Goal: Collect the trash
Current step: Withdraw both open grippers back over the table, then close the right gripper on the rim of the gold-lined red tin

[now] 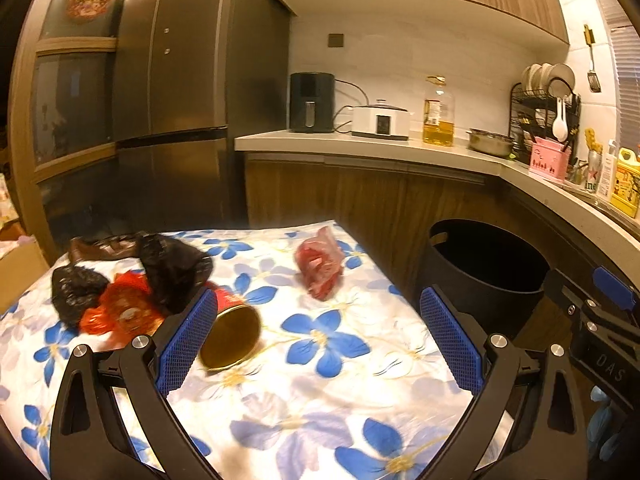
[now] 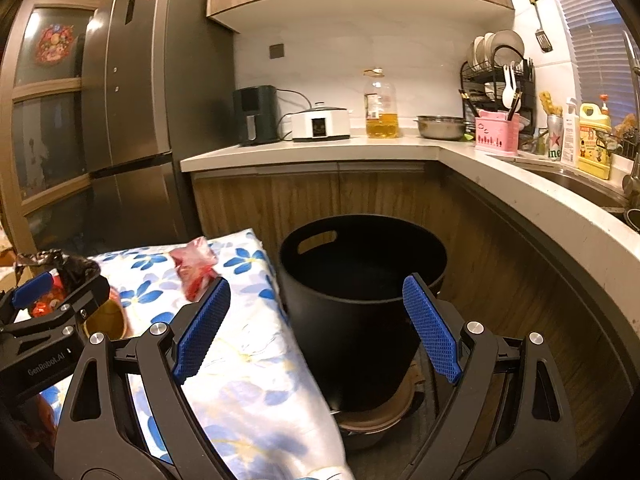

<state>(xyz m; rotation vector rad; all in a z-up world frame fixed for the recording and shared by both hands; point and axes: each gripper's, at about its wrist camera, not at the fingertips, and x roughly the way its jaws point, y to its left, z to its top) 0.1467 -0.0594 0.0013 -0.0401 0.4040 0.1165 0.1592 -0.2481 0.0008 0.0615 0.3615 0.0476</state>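
Trash lies on a table under a blue-flowered cloth [image 1: 320,380]: a red can [image 1: 230,336] on its side with its open gold end toward me, a crumpled red wrapper [image 1: 120,312], black plastic bags [image 1: 172,268] and a red-pink bag [image 1: 320,268]. My left gripper [image 1: 316,328] hovers open above the cloth, its left pad just in front of the can, nothing between the fingers. My right gripper [image 2: 316,328] is open and empty, pointed at the black bin [image 2: 360,280], which stands on the floor right of the table. The red-pink bag [image 2: 196,268] lies left of it.
A grey fridge [image 1: 180,80] stands behind the table. The L-shaped counter [image 2: 320,148] carries an air fryer, a cooker, an oil bottle [image 2: 380,104], a steel bowl, a dish rack and a pink caddy. A sink [image 2: 592,188] is at the right. Wood cabinets run close behind the bin.
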